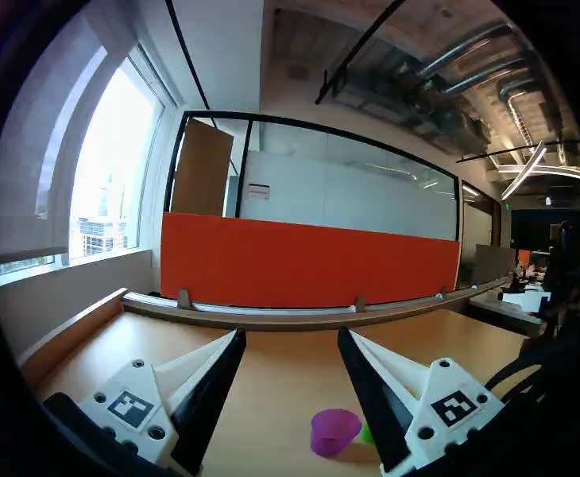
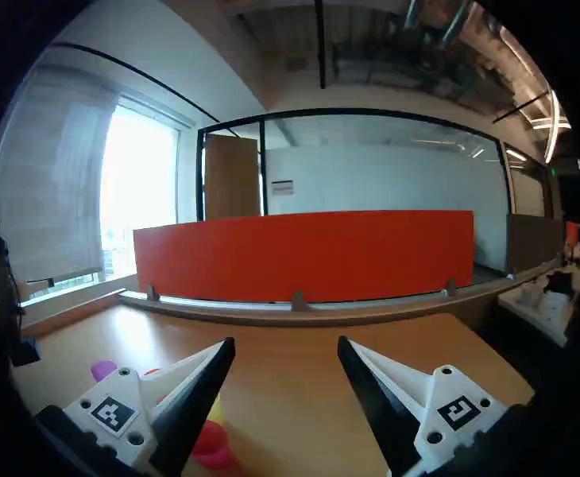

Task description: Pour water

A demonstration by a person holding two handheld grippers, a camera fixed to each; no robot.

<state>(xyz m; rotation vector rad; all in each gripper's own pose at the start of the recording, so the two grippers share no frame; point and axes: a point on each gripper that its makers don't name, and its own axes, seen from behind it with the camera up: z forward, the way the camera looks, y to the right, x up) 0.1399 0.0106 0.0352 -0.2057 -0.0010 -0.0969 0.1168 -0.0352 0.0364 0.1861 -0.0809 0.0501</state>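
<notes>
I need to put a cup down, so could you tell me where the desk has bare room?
The desk is bare between the open fingers of the right gripper and back to the orange divider. It is crowded at the lower left of the right gripper view, around the pink cup and the purple cup.

In the left gripper view, a green thing (image 1: 367,434) at the bottom is half hidden behind the purple cup (image 1: 334,431) and the left gripper (image 1: 291,331). In the right gripper view, the right gripper (image 2: 284,340) hides part of a pink cup (image 2: 209,445), a yellow thing (image 2: 216,410) and a purple cup (image 2: 102,370) at the lower left. The things on the far desk (image 2: 522,306) at the right are too small to tell.
</notes>
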